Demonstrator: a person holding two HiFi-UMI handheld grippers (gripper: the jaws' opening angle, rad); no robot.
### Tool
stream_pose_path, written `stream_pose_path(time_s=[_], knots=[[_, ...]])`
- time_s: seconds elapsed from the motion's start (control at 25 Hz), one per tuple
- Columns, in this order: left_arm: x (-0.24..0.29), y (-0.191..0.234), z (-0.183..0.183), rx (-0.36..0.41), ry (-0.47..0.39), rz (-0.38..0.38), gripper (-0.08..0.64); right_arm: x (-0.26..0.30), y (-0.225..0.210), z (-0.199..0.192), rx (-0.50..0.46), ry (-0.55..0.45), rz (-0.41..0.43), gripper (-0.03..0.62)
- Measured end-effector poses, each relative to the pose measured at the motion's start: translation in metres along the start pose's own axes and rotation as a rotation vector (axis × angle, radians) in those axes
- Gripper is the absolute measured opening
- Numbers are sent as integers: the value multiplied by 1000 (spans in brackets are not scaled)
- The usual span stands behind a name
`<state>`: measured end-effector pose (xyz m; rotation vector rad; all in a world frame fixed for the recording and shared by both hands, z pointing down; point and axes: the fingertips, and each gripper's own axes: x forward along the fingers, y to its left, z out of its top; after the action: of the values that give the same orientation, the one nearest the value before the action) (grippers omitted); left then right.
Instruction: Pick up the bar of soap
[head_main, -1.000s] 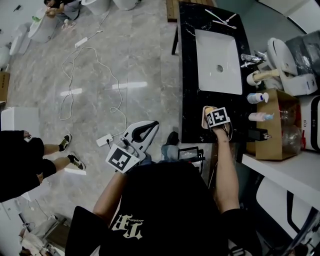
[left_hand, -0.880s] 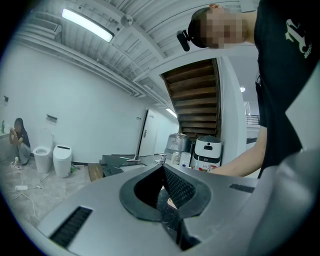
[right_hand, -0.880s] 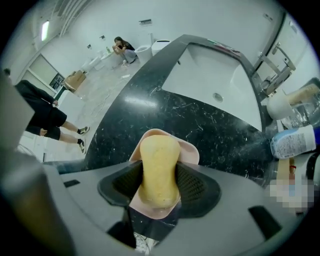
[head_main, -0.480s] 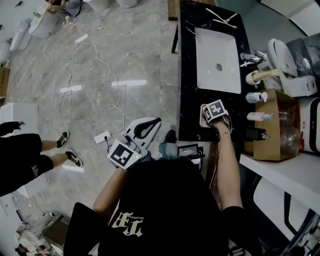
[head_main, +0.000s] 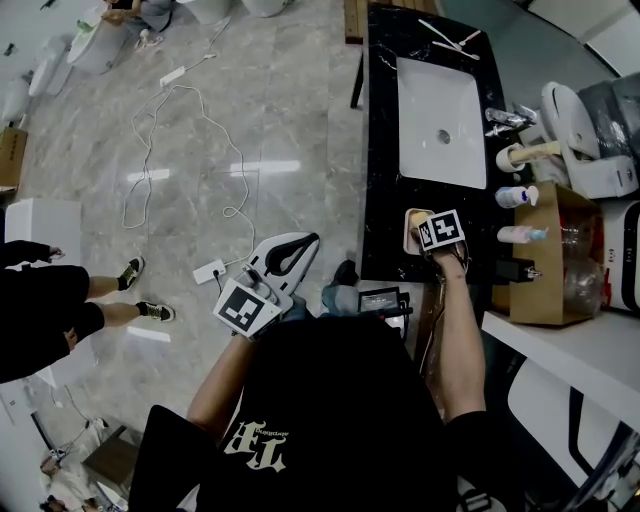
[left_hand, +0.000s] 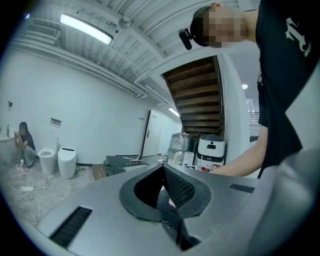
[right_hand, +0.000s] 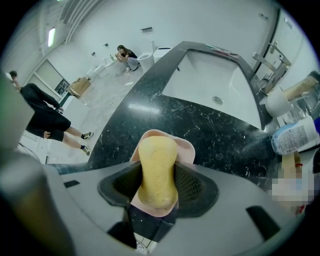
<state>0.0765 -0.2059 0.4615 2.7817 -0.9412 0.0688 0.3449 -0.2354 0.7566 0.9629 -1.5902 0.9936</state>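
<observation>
Indoors: soap (right_hand: 157, 170), black counter (head_main: 383, 150), marble floor (head_main: 280, 120).

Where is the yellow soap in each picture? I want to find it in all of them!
Head view: at the black counter's near edge, mostly hidden under the right gripper; only its pink dish peeks out.
Left gripper view: not clearly in it.
Right gripper view: the bar of soap is in the middle, squeezed between the jaws, over the dish.
Shared landmark: the white sink, beyond the soap in both those views.

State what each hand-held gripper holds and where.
Right hand-held gripper clamps the soap across its long sides. Left hand-held gripper holds nothing.
</observation>
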Motion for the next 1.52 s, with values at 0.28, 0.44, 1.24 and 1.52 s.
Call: stream_pose_path(time_s=[0.28,0.44,1.24,1.52], knots=[[-14,8,-1,-5,14,3,9,-40,12,2,82,-207,17,202],[-19,15,15,9,-16,-33,9,-79,35,10,108,-334,11,202],[-129,73,9,110,-2,-166,9,-229,270,43,46,-917,-20,202],[-177,94,25,78,-37,-206,9,-241,340,47,64,-1007,-20,202]])
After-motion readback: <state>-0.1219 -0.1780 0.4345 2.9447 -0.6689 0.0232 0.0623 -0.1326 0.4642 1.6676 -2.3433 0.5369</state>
